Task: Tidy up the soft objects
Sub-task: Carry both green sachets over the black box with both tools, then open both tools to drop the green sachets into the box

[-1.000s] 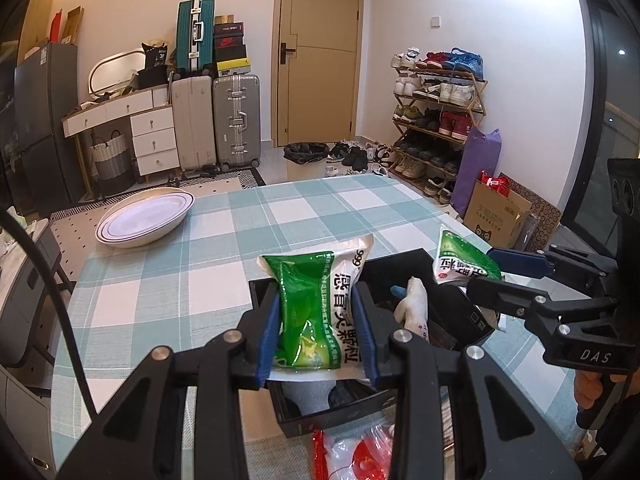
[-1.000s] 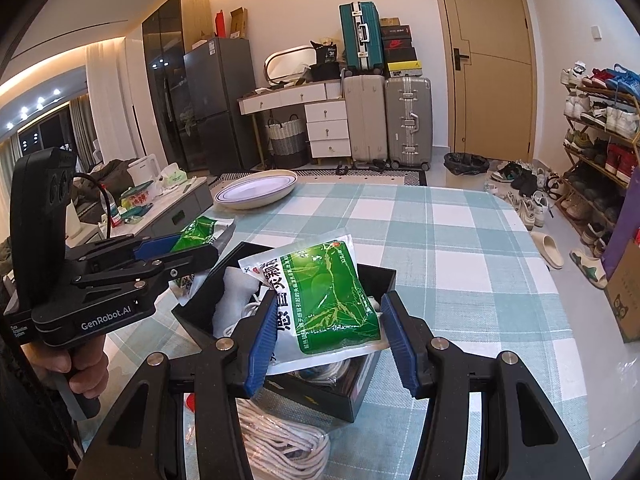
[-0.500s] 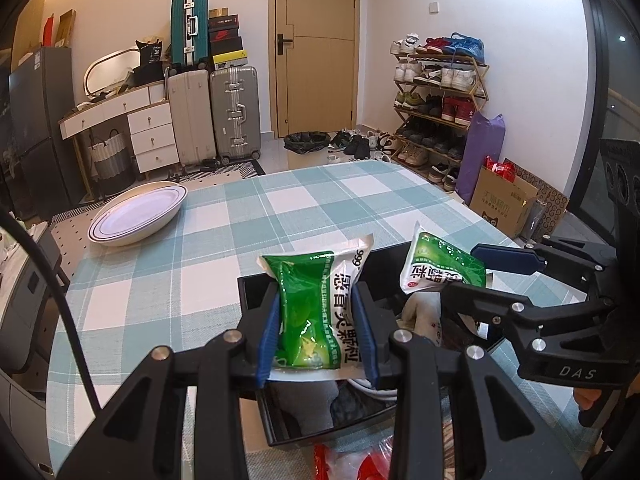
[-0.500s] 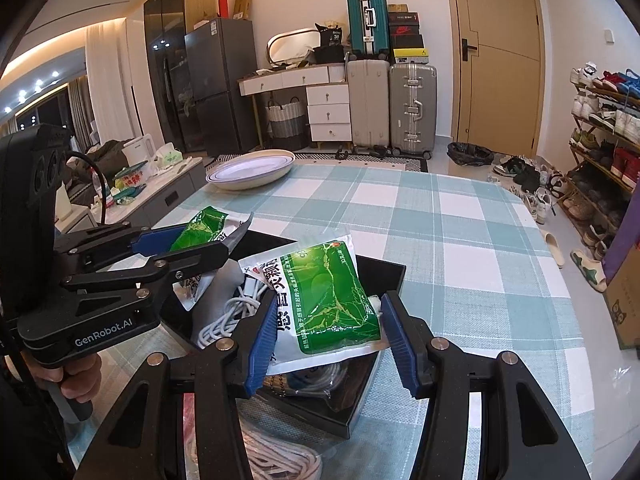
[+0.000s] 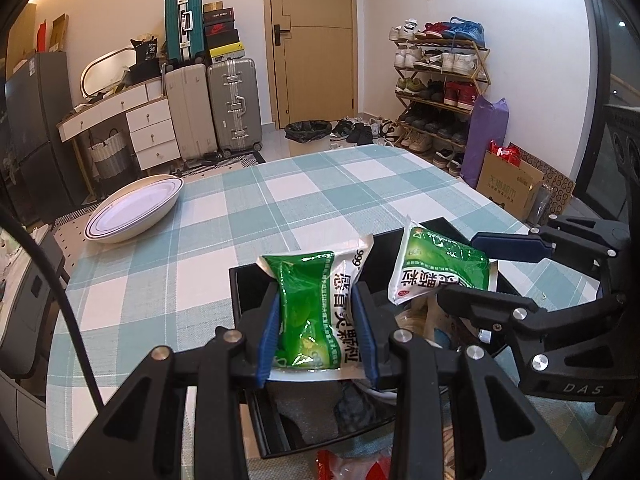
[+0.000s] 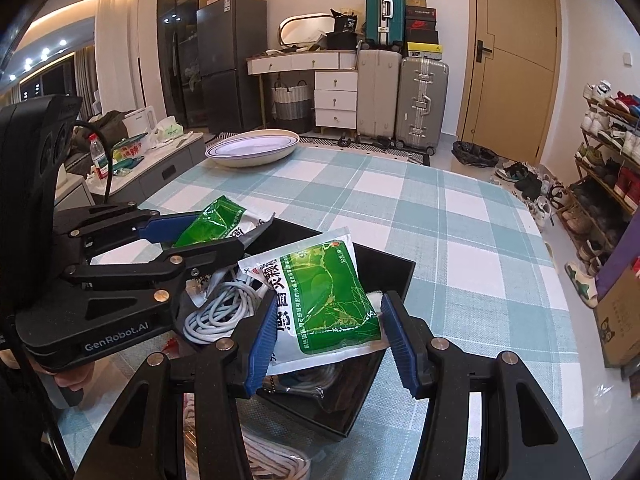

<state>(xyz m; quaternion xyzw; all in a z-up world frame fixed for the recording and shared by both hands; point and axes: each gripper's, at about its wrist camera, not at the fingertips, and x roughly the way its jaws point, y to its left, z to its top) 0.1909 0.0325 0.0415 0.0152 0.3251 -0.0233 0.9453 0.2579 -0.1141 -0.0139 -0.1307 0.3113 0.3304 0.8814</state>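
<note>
My left gripper (image 5: 318, 334) is shut on a green and white sachet (image 5: 310, 312) and holds it above the black box (image 5: 256, 360). It also shows in the right wrist view (image 6: 208, 236) with its sachet (image 6: 212, 222). My right gripper (image 6: 328, 336) is shut on a second green sachet (image 6: 324, 292), held over the same box (image 6: 392, 276); this gripper (image 5: 476, 264) and sachet (image 5: 436, 268) show at the right of the left wrist view. White cable (image 6: 212, 312) lies coiled inside the box.
A white oval dish (image 5: 132, 208) sits at the table's far left corner on the checked cloth (image 5: 320, 188). Red and white packets (image 5: 352, 464) and a rope bundle (image 6: 276, 456) lie on the near table edge. Suitcases and a shoe rack stand beyond.
Both grippers have drawn closer together over the box, each still holding its sachet. The right one moved left toward the left one, and both views rose slightly.
</note>
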